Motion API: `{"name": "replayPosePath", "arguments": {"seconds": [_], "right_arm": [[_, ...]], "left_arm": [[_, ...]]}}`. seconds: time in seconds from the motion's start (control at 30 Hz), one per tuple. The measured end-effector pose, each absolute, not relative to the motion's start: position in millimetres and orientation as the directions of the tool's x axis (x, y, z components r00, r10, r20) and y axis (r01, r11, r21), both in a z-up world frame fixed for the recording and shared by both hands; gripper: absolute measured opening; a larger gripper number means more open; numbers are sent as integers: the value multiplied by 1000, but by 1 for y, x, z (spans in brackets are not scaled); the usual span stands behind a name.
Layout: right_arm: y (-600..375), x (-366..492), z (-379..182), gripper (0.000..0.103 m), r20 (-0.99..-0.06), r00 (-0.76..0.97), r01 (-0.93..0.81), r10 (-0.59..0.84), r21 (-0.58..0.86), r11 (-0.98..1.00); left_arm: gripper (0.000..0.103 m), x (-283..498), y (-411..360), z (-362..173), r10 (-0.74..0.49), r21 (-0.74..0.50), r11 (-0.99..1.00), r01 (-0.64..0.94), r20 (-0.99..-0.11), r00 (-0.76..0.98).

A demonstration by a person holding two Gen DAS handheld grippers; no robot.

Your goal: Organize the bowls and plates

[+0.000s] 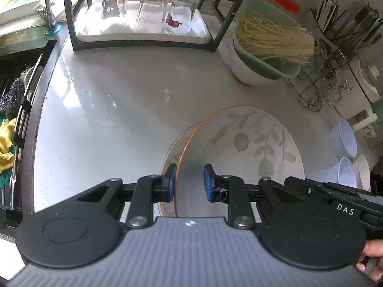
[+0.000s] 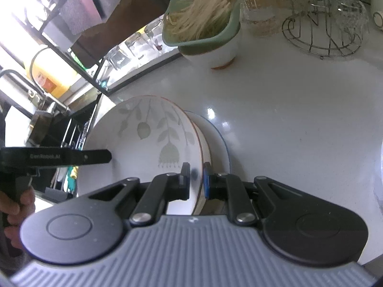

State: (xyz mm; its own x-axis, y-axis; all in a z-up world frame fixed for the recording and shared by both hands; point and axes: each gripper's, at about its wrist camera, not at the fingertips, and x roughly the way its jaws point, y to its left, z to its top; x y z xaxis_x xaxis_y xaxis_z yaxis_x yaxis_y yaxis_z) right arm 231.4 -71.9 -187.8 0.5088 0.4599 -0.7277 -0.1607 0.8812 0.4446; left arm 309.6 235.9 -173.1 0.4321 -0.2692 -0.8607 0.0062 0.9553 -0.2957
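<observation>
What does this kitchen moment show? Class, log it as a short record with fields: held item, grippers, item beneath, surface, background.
held item: leaf-patterned plate, tilted
right gripper: shut on its orange rim
left gripper: straddles the rim; grip unclear
item beneath: blue-rimmed plate
surface: white countertop
background: upturned glasses, green noodle container

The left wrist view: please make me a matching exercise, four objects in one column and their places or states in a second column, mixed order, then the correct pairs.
Objects:
1. leaf-pattern bowl
2. drinking glasses
3. green container
4. yellow cloth

Places or states:
A. upside down on a white tray under the black rack
B. at the far left edge, beside the counter
C. tilted, its orange rim between gripper fingers
D. full of pale thin sticks, resting in a white bowl

Pairs: 1-C, 2-A, 3-D, 4-B
</observation>
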Motion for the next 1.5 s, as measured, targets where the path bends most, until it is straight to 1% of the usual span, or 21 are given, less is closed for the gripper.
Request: {"name": "replayPosePath", "arguments": {"seconds": [0.1,0.2,0.8,1.1,1.3,1.5], "right_arm": [[-72,230,-187,14,-732,514,-190,448,413,891],[-76,233,-188,14,-740,503,-177,446,417,892],[-73,231,-192,14,-756,500,-180,423,387,904],[-70,236,-196,14,-752,511,-160,417,393,906],[-66,242,-198,14,-756,518,-157,401,376,913],[-65,244,-200,14,-753,526,-154,396,373,915]], "left_arm": [[27,311,229,-174,-259,-272,962,33,-864,432],[27,310,223,-175,-251,-258,965,41,-871,422],[28,308,214,-193,-190,-215,977,-15,-895,404],[28,307,220,-192,-202,-248,967,-55,-881,427],[28,311,233,-192,-251,-322,941,-109,-874,416],[30,314,242,-186,-276,-350,929,-119,-871,407]]}}
